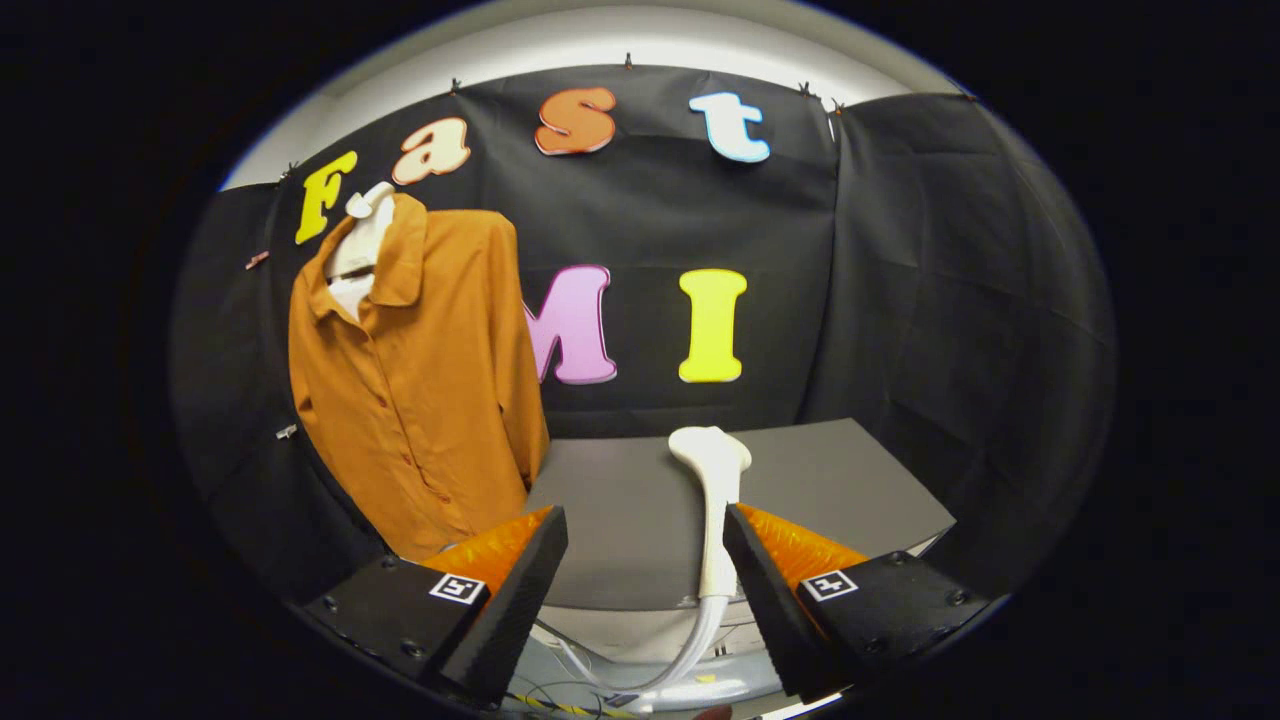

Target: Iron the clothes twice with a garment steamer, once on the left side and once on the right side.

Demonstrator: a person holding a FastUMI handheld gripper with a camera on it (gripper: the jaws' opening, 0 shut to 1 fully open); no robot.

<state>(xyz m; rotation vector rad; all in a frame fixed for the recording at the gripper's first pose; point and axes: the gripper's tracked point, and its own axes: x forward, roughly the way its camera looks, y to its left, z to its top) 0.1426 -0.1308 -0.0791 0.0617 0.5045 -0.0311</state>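
An orange button-up shirt [420, 380] hangs on a white hanger [365, 205] against the booth wall, beyond and left of my left finger. A white garment steamer [712, 470] lies on the grey table [620, 520], its head pointing away from me and its handle running back toward my right finger, with a white hose [690, 650] curling off the table's near edge. My gripper [645, 545] is open, fingers spread wide above the table's front edge; the steamer handle sits just inside the right finger, and I cannot tell whether they touch.
Black cloth walls close in behind and to the right of the table. Below the table's front edge lie white cables and a yellow-black striped strip [560, 707].
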